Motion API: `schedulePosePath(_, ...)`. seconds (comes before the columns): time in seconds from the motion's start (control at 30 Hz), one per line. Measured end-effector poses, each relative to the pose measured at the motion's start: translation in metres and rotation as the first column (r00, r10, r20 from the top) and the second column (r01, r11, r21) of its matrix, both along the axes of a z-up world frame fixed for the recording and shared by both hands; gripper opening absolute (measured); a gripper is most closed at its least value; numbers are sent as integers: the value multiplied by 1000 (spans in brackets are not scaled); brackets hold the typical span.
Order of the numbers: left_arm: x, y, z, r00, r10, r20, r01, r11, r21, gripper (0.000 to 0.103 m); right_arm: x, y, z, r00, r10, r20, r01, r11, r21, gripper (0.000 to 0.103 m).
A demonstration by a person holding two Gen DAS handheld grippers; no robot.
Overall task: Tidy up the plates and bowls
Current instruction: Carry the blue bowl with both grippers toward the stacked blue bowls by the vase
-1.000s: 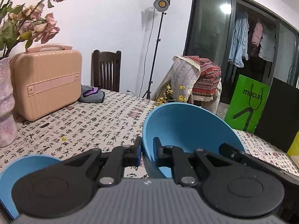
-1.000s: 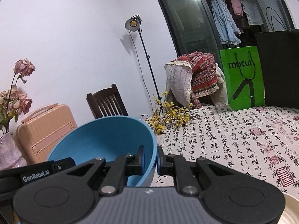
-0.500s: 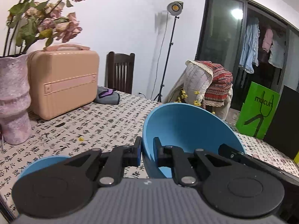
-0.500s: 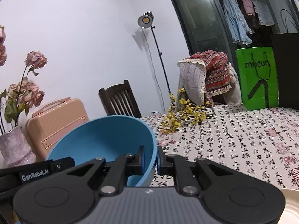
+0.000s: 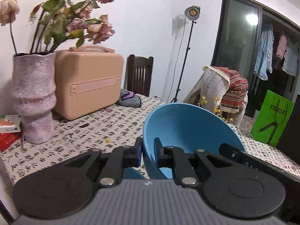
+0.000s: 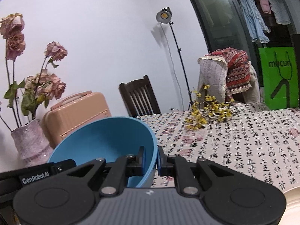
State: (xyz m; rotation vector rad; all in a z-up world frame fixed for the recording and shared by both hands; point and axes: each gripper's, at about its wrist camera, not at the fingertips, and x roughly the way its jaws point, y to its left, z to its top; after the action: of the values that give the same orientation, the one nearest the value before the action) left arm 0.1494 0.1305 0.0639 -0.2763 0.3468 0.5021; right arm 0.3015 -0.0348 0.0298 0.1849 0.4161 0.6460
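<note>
- While you carry it, your left gripper [image 5: 147, 154] is clamped on the near-left rim of the blue bowl [image 5: 183, 127], and your right gripper [image 6: 151, 160] is clamped on the opposite rim, one pad inside the wall and one outside.
- Bowl sits tilted between both grippers, apparently lifted clear of the tablecloth [image 6: 243, 142]; its base is hidden behind the gripper bodies, so contact below cannot be confirmed.
- A sliver of a second blue piece [image 5: 132, 173] shows under the left fingers; likely another bowl, mostly covered.
- A pale plate edge [image 6: 292, 204] is cut off at the lower right corner of the right view.
- Judged progress: early to middle. One bowl is in hand and not yet set down; stacking on the other blue piece and dealing with the plate appear left.
- Farther back: pink vase [image 5: 34, 97] with dried roses, peach case [image 5: 88, 86], yellow sprigs [image 6: 208, 112], dark chair [image 6: 139, 97], green bag [image 6: 278, 78].
- How many dishes there are in all cannot be told.
</note>
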Motion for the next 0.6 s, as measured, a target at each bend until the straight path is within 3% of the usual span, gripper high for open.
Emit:
schedulePosePath(0.27,-22,10,2,999,46,-6,-46,999,22,13,-13,19,4,998,63,-14,-63,998,2,12)
schedulePosePath(0.6,-50,31,-2,996,83,-25,-83,997,-3,13,-34,42,2,992,129,-15,-129,991,-21,12)
